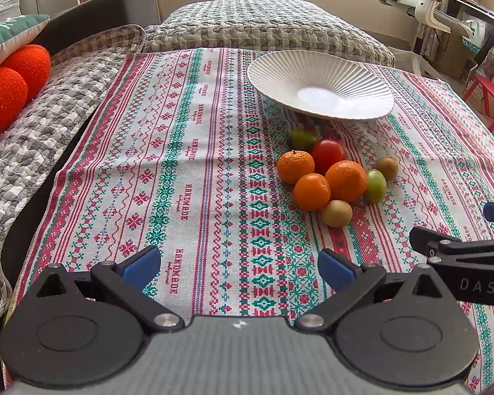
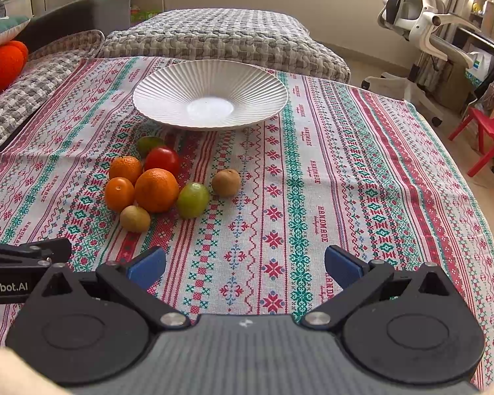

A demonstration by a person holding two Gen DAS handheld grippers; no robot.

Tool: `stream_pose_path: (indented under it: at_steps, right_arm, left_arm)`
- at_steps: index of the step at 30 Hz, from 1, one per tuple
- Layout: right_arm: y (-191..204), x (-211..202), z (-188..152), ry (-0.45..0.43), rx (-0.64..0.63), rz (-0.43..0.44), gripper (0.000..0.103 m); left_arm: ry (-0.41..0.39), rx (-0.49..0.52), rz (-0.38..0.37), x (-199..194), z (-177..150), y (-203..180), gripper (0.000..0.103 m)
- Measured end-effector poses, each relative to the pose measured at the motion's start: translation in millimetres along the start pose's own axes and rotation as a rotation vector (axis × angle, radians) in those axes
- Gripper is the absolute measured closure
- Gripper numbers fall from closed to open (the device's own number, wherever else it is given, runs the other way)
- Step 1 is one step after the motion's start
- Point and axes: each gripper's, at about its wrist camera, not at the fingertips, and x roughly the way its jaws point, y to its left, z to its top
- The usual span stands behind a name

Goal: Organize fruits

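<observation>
While both tools are hovering over the patterned cloth (image 2: 313, 177) with nothing taken, I am keeping the left gripper (image 1: 238, 268) and the right gripper (image 2: 245, 265) spread wide and empty. From the right wrist view the fruit pile (image 2: 156, 181) is sitting at about ten o'clock, just short of the bare ribbed white plate (image 2: 168, 89) at twelve. I am judging the outlying brown kiwi (image 2: 226, 182) the easiest first pick — standing apart from the others — so I am planning to straddle it squarely and close gently, avoiding nudging the green lime (image 2: 193, 200) just beside it.
</observation>
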Motion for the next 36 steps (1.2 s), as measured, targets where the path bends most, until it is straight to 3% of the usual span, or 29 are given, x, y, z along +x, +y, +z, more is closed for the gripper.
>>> stream_pose_path:
  at_steps: [15,29,36]
  right_arm:
    - [0.0,1.5,0.9,0.0,-0.001,-0.002,0.0]
    - [-12.8,14.3,0.5,-0.023,0.032,0.02,0.0]
    - [-17.9,29.9,5.0,-0.037,0.039,0.031,0.002]
  left_arm:
    - [-0.002,0.003,-0.001,2.6,-0.4,0.8,0.006]
    - [-0.028,-0.005,-0.051,27.3,-4.7,5.3,0.007]
    - [-0.085,-0.016,-0.117,35.5,-2.1,4.9,0.016]
